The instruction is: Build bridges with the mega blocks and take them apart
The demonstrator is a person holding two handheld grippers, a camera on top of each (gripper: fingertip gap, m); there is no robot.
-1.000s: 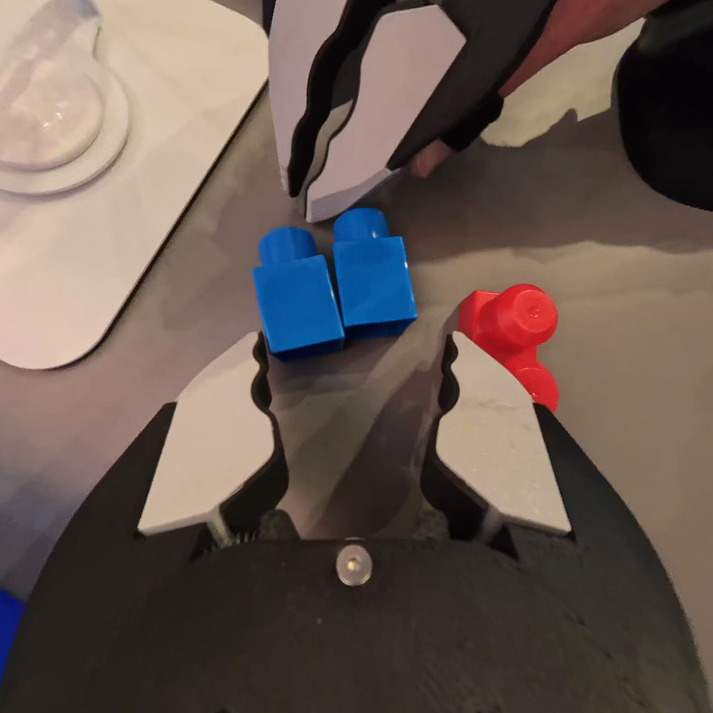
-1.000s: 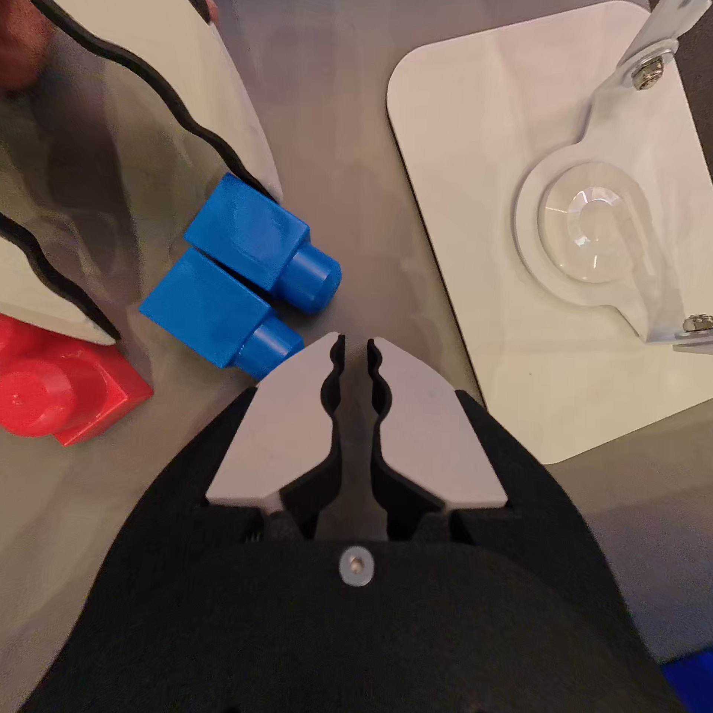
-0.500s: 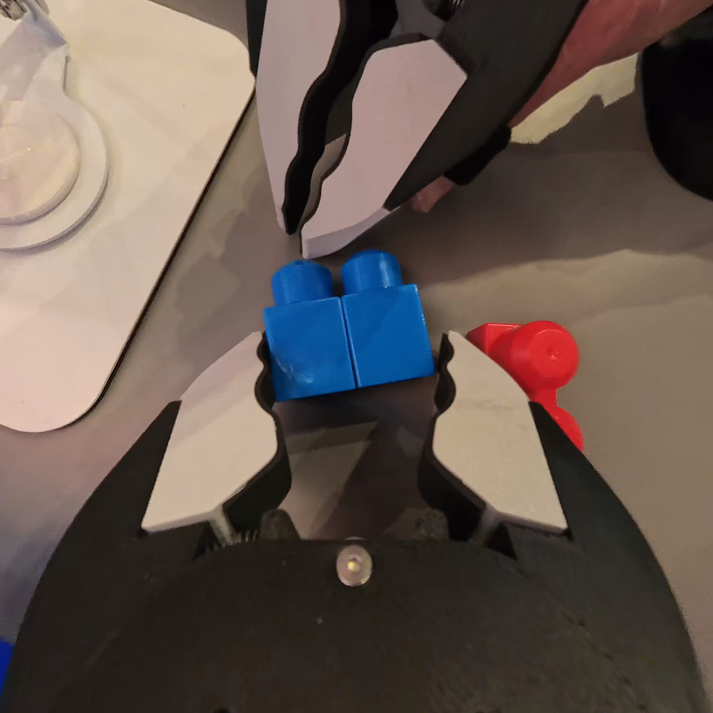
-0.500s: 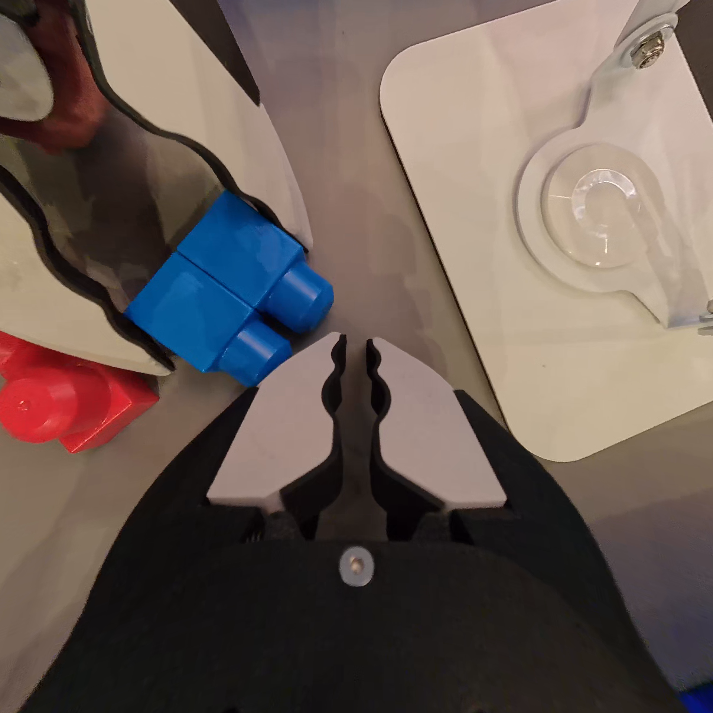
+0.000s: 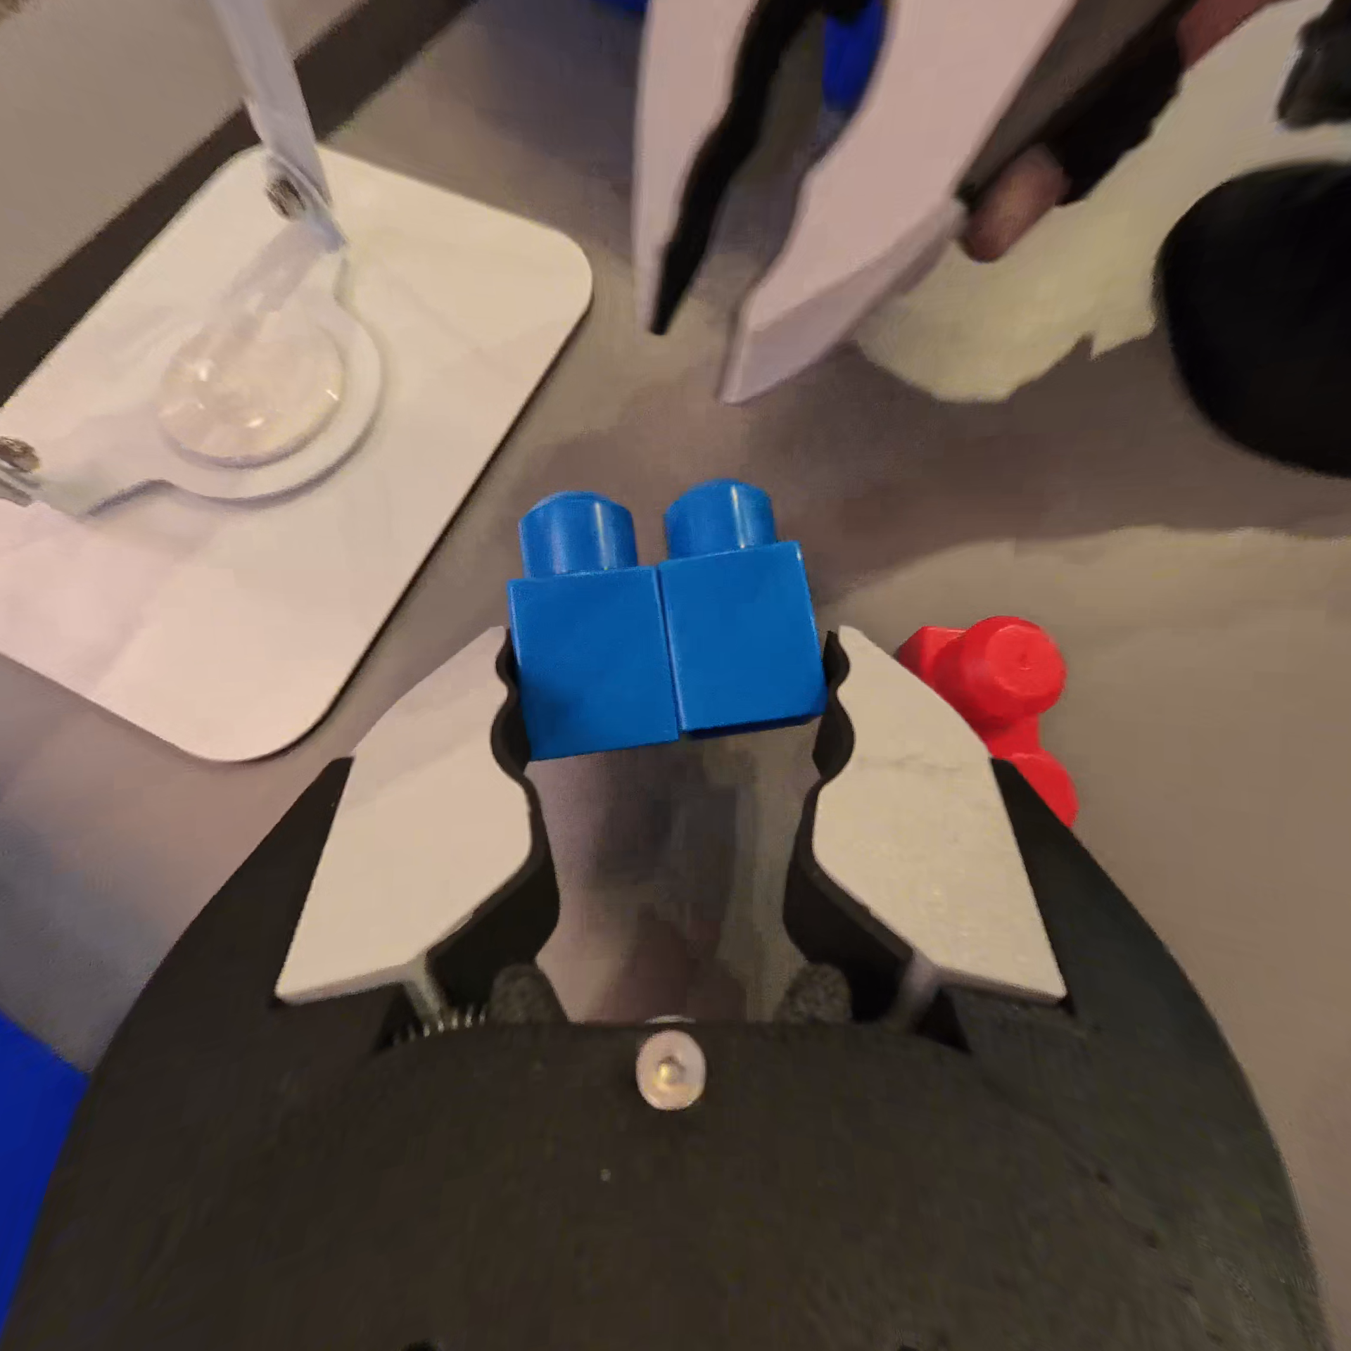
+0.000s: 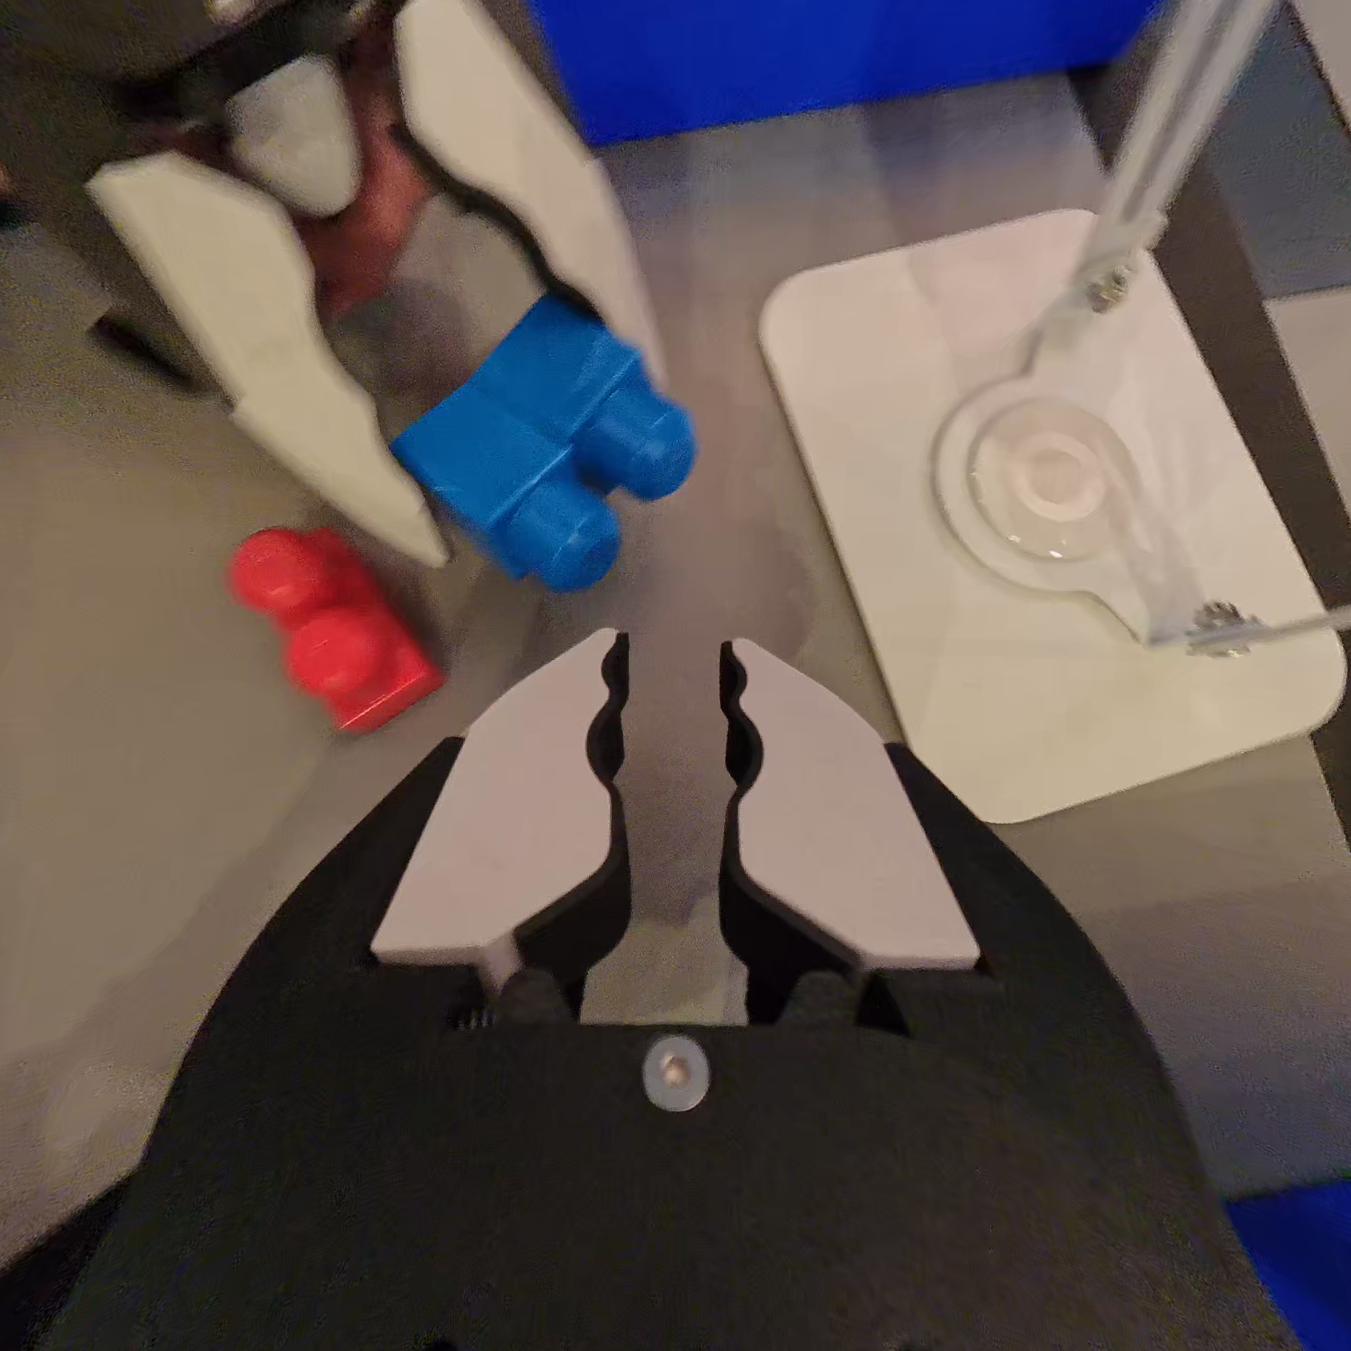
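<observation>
At the far left we see a white board (image 5: pixel 307 468), smooth with rounded corners, lying flat on the matte grey table (image 5: pixel 1096 950). A clear plastic bracket with a shallow dome (image 5: pixel 252 395) is fixed on it by small screws. We can read no writing or brand mark on anything.

In the middle, our left gripper (image 5: pixel 669 680) pinches the two blue blocks (image 5: pixel 661 651), glossy single-stud cubes pressed side by side, studs pointing away. Its wavy black pads (image 5: pixel 512 702) press on the outer faces of the pair. Half a second ago those fingers stood a little wider, with the pair just reaching between their tips; now the blocks sit deeper in the grasp, and in the right wrist view they appear raised off the table.

Right of them the red two-stud block (image 5: pixel 1001 702) lies on the table, just beside the left gripper's finger.

Our right gripper (image 6: pixel 671 647) holds nothing, its fingers slightly parted and wider than before, now farther back from the blue blocks.
</observation>
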